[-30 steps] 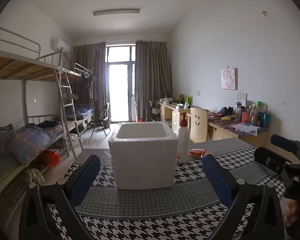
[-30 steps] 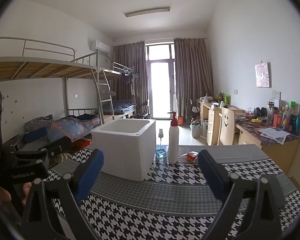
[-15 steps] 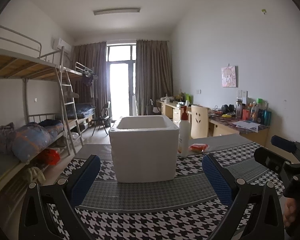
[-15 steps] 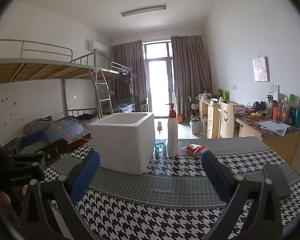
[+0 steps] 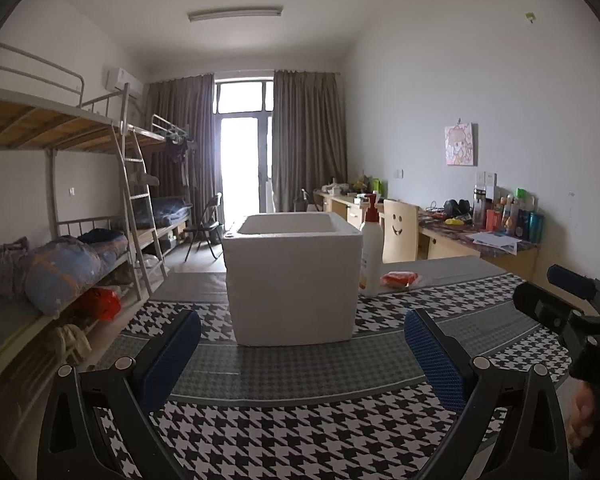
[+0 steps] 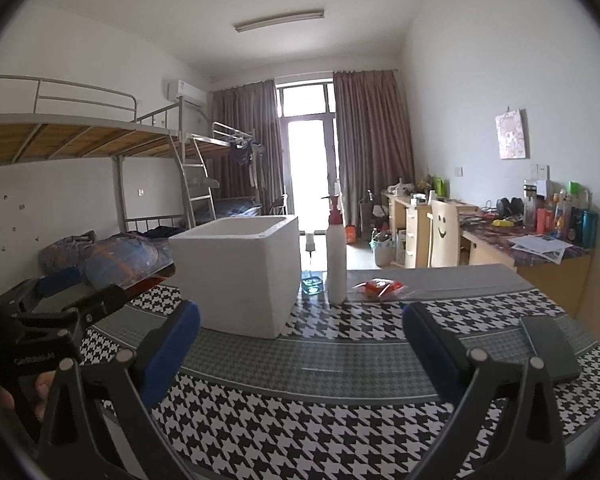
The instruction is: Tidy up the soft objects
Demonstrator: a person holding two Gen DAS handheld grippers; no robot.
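Item: white foam box (image 5: 294,280), open-topped, our landmark on the houndstooth table (image 5: 300,440); the soft thing to sort — a red packet (image 6: 378,288) — lies to the box's right, beyond the white pump bottle (image 6: 336,256). Left gripper (image 5: 300,354) and right gripper (image 6: 300,350) both gape wide, empty, in front of the box. We judge the right should approach low, skirting the bottle and small blue bottle (image 6: 312,282) — a dark phone (image 6: 550,346) lies nearer us.
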